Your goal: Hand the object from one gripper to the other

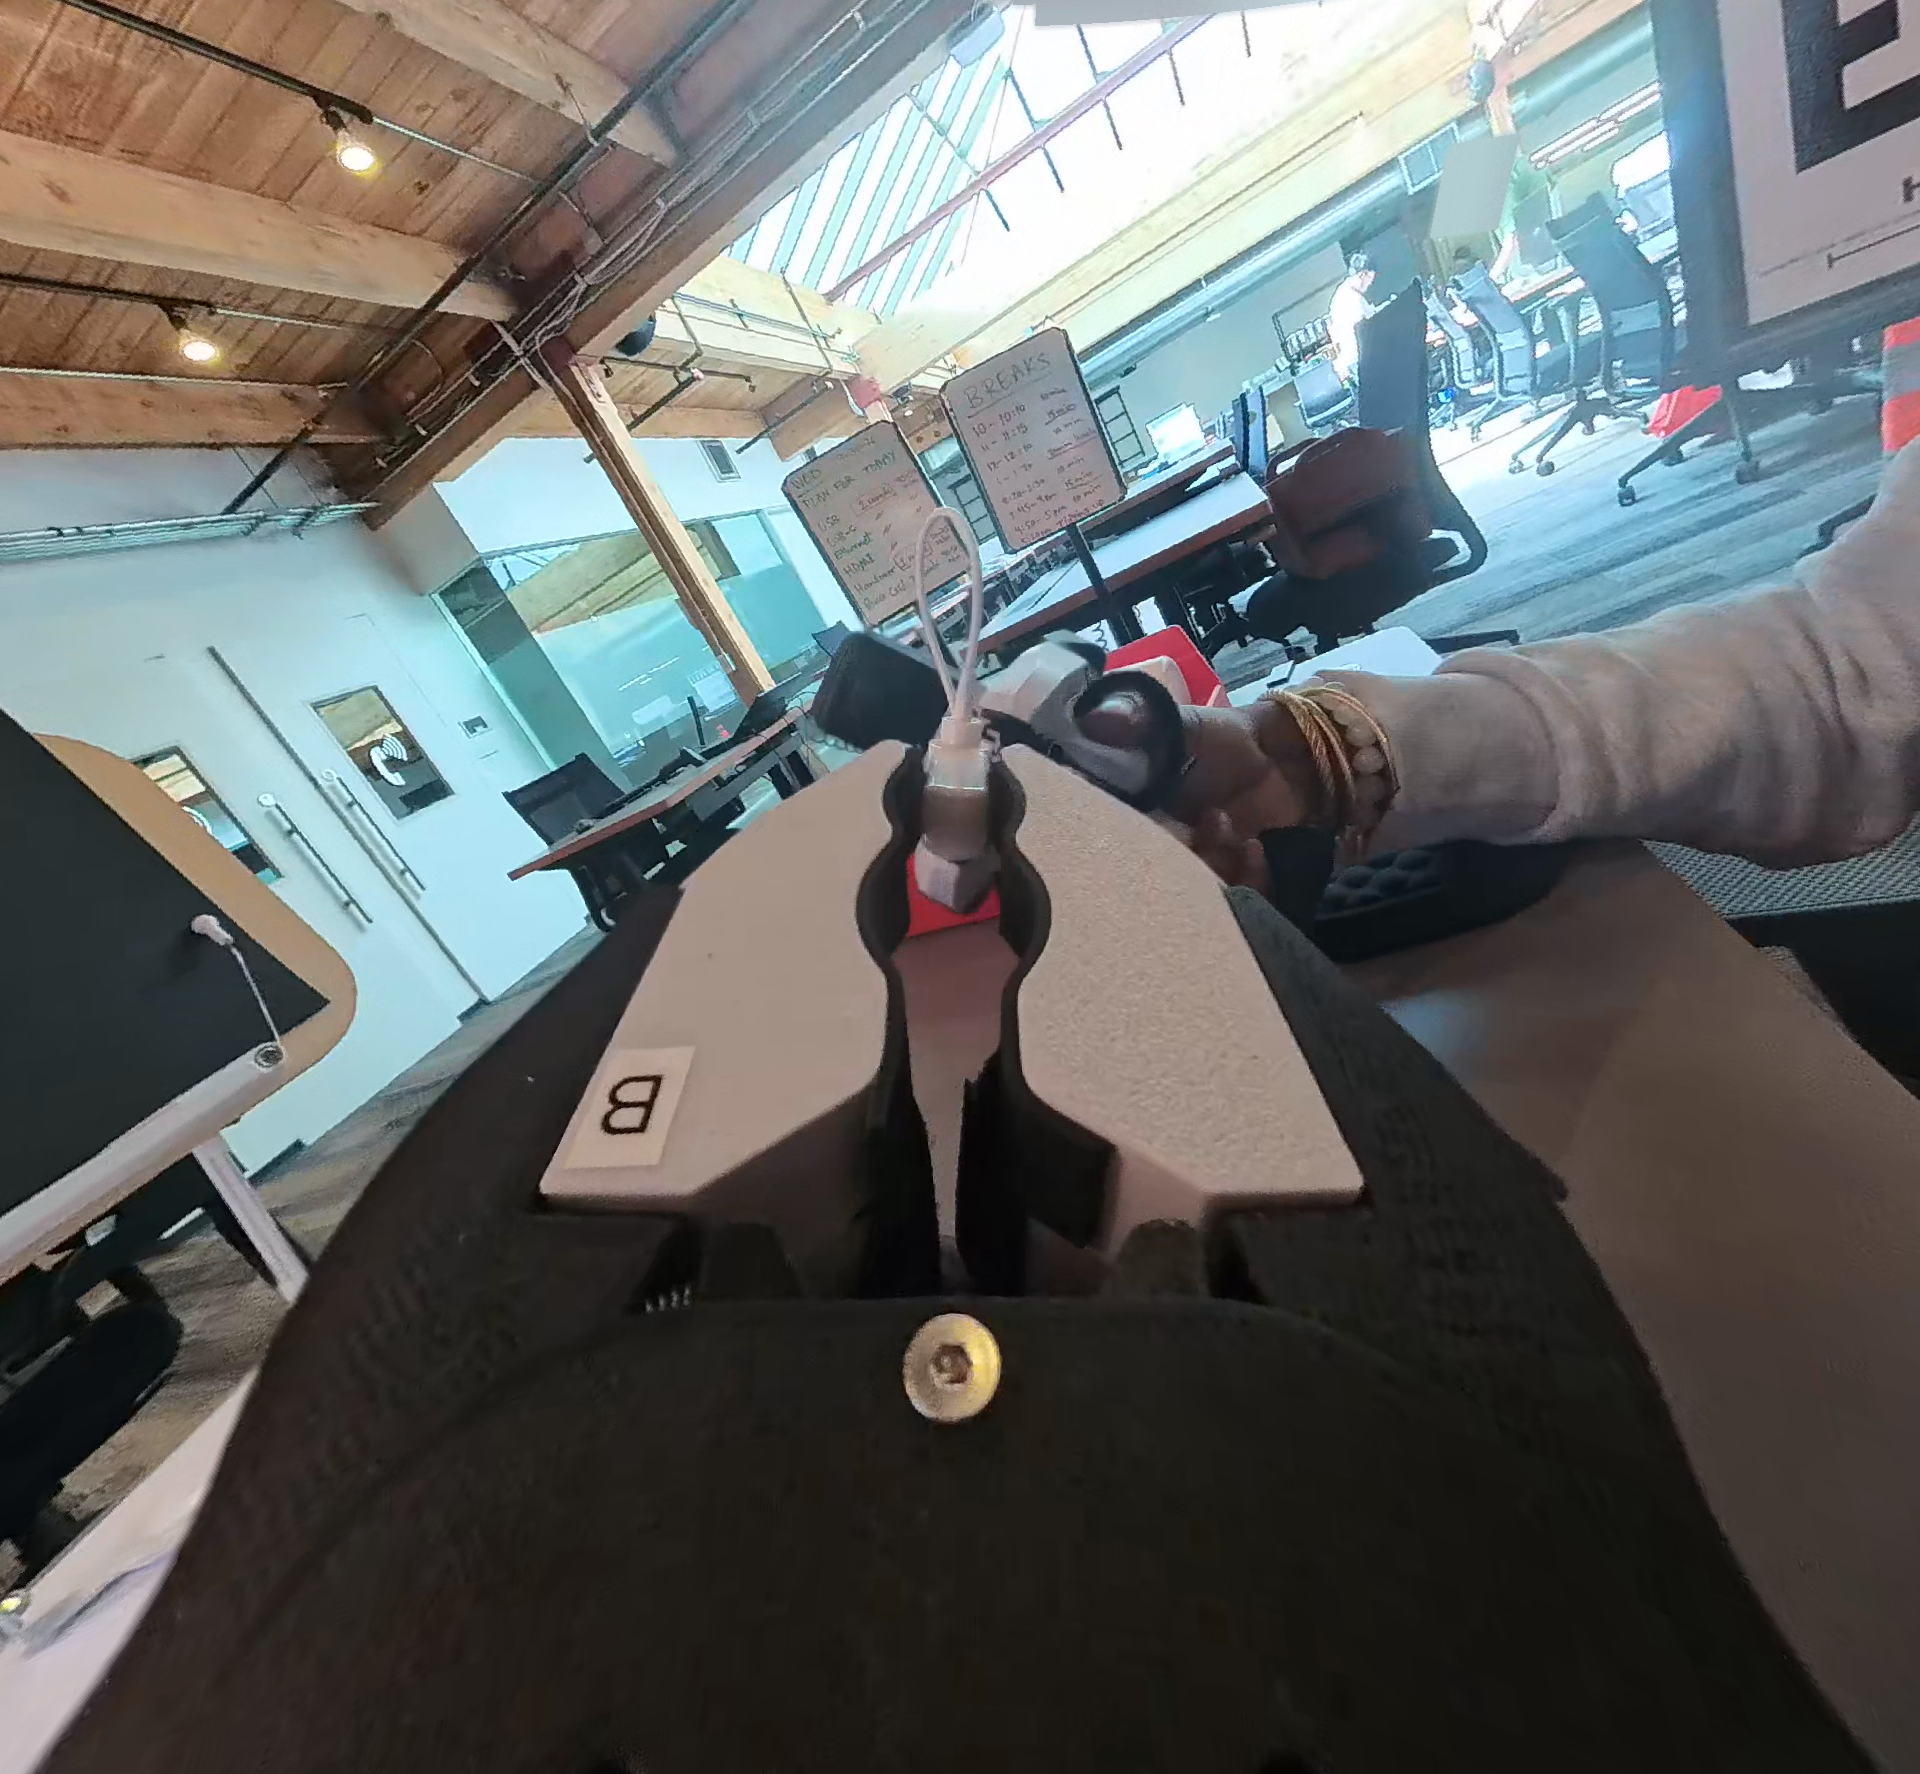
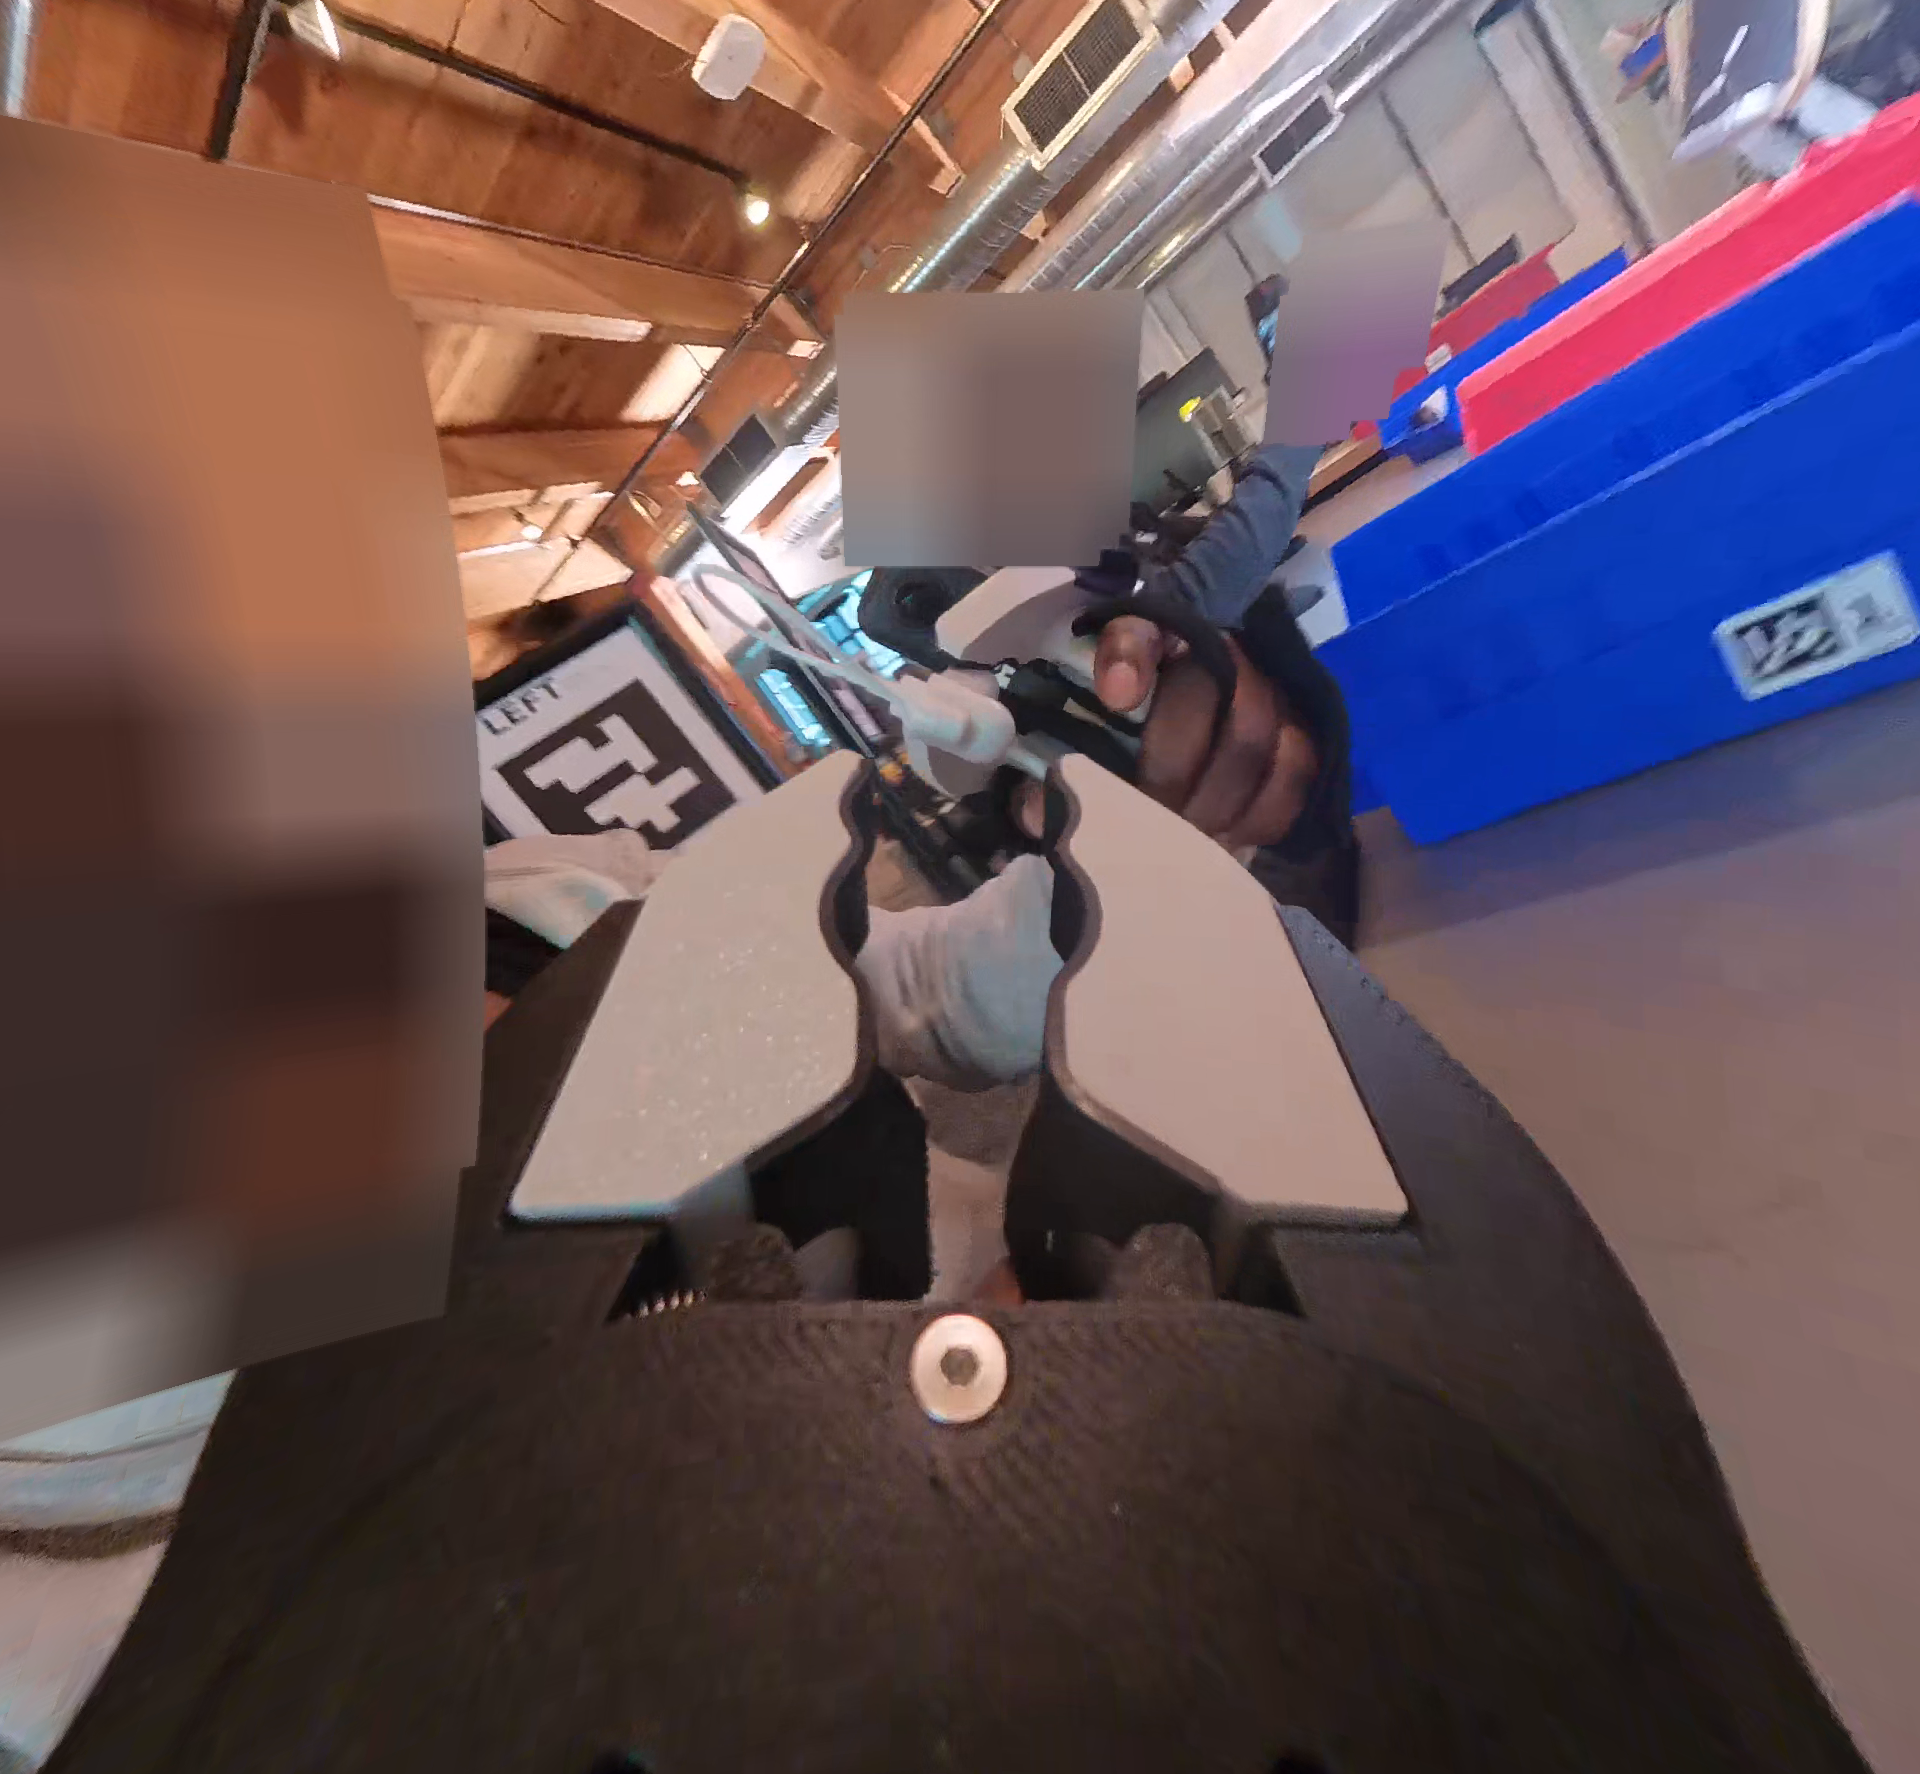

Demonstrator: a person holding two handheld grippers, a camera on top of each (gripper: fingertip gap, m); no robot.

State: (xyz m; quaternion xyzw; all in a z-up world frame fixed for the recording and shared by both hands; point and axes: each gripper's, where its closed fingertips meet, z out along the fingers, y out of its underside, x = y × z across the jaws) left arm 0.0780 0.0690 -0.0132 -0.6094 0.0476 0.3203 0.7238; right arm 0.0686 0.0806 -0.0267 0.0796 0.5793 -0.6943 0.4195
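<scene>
The left gripper (image 1: pixel 956 789) has its grey fingers (image 1: pixel 790 945) pinched on a small white cable adapter (image 1: pixel 958 768), whose thin loop stands upright above the tips. Only the left wrist view shows this grip. Behind it, the person's right hand (image 1: pixel 1236 768), wrist bent, sleeve pale grey, holds the other tool. The right gripper (image 2: pixel 956 789) has its fingers spread apart and holds nothing; past its tips the adapter (image 2: pixel 961 722) lies tilted, held by the far tool in the left hand (image 2: pixel 1216 727). Blue bins (image 2: pixel 1621 623) lie beyond.

small white looped adapter cable (image 1: pixel 958 768) stands upright, pinched at its plug ends.
</scene>
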